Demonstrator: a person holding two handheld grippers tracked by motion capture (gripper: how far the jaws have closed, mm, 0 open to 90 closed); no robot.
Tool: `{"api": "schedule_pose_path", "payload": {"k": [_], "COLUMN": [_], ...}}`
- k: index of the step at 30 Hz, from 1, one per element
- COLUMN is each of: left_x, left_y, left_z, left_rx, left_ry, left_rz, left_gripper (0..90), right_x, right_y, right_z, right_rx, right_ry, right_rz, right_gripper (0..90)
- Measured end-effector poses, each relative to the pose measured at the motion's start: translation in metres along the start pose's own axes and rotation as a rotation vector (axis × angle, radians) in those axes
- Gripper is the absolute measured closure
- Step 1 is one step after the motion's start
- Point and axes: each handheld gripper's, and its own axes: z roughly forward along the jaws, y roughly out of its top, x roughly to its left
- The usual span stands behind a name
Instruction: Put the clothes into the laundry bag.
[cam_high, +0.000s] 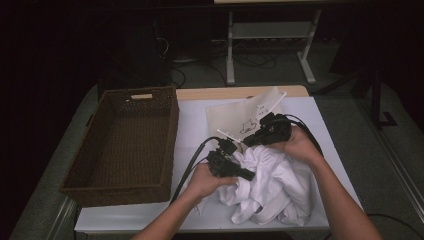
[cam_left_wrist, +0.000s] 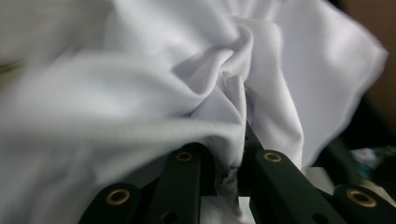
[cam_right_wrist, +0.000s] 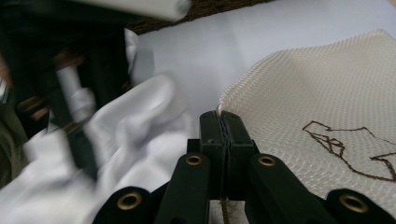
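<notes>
Left tool (cam_left_wrist: 229, 168) clenched on a fold of the white garment (cam_high: 270, 185) heaped right of the wicker basket (cam_high: 125, 145), right tool (cam_right_wrist: 223, 135) clamped on the mesh bag (cam_right_wrist: 327, 107) edge; bagging under way, next likely opening the bag mouth

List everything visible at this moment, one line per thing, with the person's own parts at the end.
White garment: one, white, crumpled on the table's near right part, a fold pinched in the left gripper.
Mesh bag: one, cream with a dark line drawing, flat on the table beyond the garment, its edge at the right gripper's jaws.
Basket: one, dark brown wicker, on the table's left side, nothing seen inside.
Table: one, white top with a wooden far edge.
Frame: one, white metal, on the floor beyond the table.
Left gripper: one, black, shut on the garment.
Right gripper: one, black, jaws together at the bag's edge.
Hands: two, left hand and right hand, each holding a gripper.
</notes>
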Motion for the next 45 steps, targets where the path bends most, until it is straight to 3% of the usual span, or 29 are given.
{"api": "schedule_pose_path", "payload": {"k": [1,2,4,5,6,7,8,9,10,12,13,18,19,20,21,24,25,28,31,33,34,36,37,38,39,41,42,43,45], "left_x": [-0.003,-0.004,-0.001,0.006,0.019,0.019,0.034,0.034,0.043,0.045,0.044,0.040,0.038,0.035,0.031,0.010,0.010,0.012,0.030,0.046,0.059,0.062,0.062,0.061,0.061,0.058,0.052,0.052,0.041], "left_y": [0.003,0.011,0.014,0.017,0.018,0.018,0.016,0.016,0.012,0.010,0.008,0.008,0.008,0.009,0.009,0.007,0.007,0.002,-0.003,-0.003,-0.003,-0.003,-0.003,-0.006,-0.006,-0.010,-0.014,-0.014,-0.018], "left_z": [0.004,0.011,0.014,0.015,0.014,0.014,0.011,0.011,0.009,0.009,0.008,0.007,0.005,0.002,-0.002,-0.029,-0.029,-0.044,-0.037,-0.023,-0.010,-0.005,-0.002,0.000,0.000,-0.002,-0.005,-0.005,-0.006], "left_rx": [-0.003,-0.013,-0.028,-0.065,-0.146,-0.146,-0.267,-0.267,-0.351,-0.377,-0.412,-0.364,-0.334,-0.307,-0.288,-0.167,-0.167,-0.104,-0.097,-0.079,-0.079,-0.083,-0.103,-0.150,-0.150,-0.164,-0.180,-0.180,-0.184], "left_ry": [-0.020,0.008,0.013,0.033,0.062,0.062,0.077,0.077,0.128,0.153,0.209,0.253,0.241,0.244,0.259,0.331,0.331,0.406,0.355,0.340,0.307,0.306,0.310,0.270,0.270,0.241,0.187,0.187,0.104], "left_rz": [0.010,0.018,-0.001,-0.024,-0.087,-0.087,-0.183,-0.183,-0.236,-0.252,-0.259,-0.227,-0.230,-0.222,-0.208,-0.102,-0.102,-0.078,-0.149,-0.189,-0.234,-0.237,-0.228,-0.226,-0.226,-0.195,-0.189,-0.189,-0.163], "left_gripper": [83.7,83.7,83.7,83.8,83.9,83.9,84.0,84.2,84.4,84.5,84.5,82.1,78.4,63.7,63.7,49.3,46.9,40.6,34.8,34.3,35.2,47.3,47.3,72.7,77.7,79.9,81.2,81.3,81.6], "right_x": [0.000,0.003,0.004,0.006,0.008,0.008,0.011,0.011,0.014,0.015,0.015,0.011,0.010,0.008,0.008,0.006,0.006,0.006,0.006,0.008,0.009,0.008,0.008,0.006,0.005,0.005,0.005,0.005,0.007], "right_y": [0.000,0.002,0.003,0.003,0.002,0.002,0.000,0.000,-0.003,-0.008,-0.011,-0.019,-0.020,-0.020,-0.020,-0.018,-0.018,-0.016,-0.012,-0.008,-0.005,-0.005,-0.005,-0.006,-0.006,-0.005,-0.004,-0.004,-0.002], "right_z": [0.000,-0.001,-0.003,-0.006,-0.016,-0.016,-0.025,-0.025,-0.028,-0.029,-0.028,-0.022,-0.021,-0.021,-0.021,-0.022,-0.022,-0.020,-0.016,-0.012,-0.008,-0.005,-0.005,-0.004,-0.004,-0.003,-0.004,-0.004,-0.004], "right_rx": [0.000,-0.011,-0.016,-0.021,-0.059,-0.059,-0.075,-0.075,-0.045,-0.019,-0.009,0.006,0.007,0.001,0.001,-0.009,-0.009,-0.007,0.005,0.023,0.038,0.047,0.047,0.044,0.039,0.036,0.030,0.030,0.014], "right_ry": [0.000,0.009,0.011,0.011,0.016,0.016,0.011,0.011,-0.004,-0.017,-0.022,-0.028,-0.026,-0.024,-0.024,-0.029,-0.029,-0.033,-0.037,-0.032,-0.029,-0.027,-0.027,-0.023,-0.022,-0.020,-0.016,-0.016,0.000], "right_rz": [0.000,-0.004,-0.009,0.000,0.002,0.002,0.005,0.005,-0.004,-0.004,-0.004,0.012,0.012,0.015,0.015,0.011,0.011,0.014,0.004,-0.008,-0.016,-0.023,-0.023,-0.015,-0.015,-0.012,-0.017,-0.017,-0.022], "right_gripper": [88.9,88.9,88.9,88.9,88.9,88.9,89.0,89.0,89.0,89.0,89.0,89.0,88.9,88.9,88.9,88.9,88.9,88.9,88.9,88.9,88.9,88.9,88.9,88.9,88.9,88.9,88.9,88.9,89.0]}}
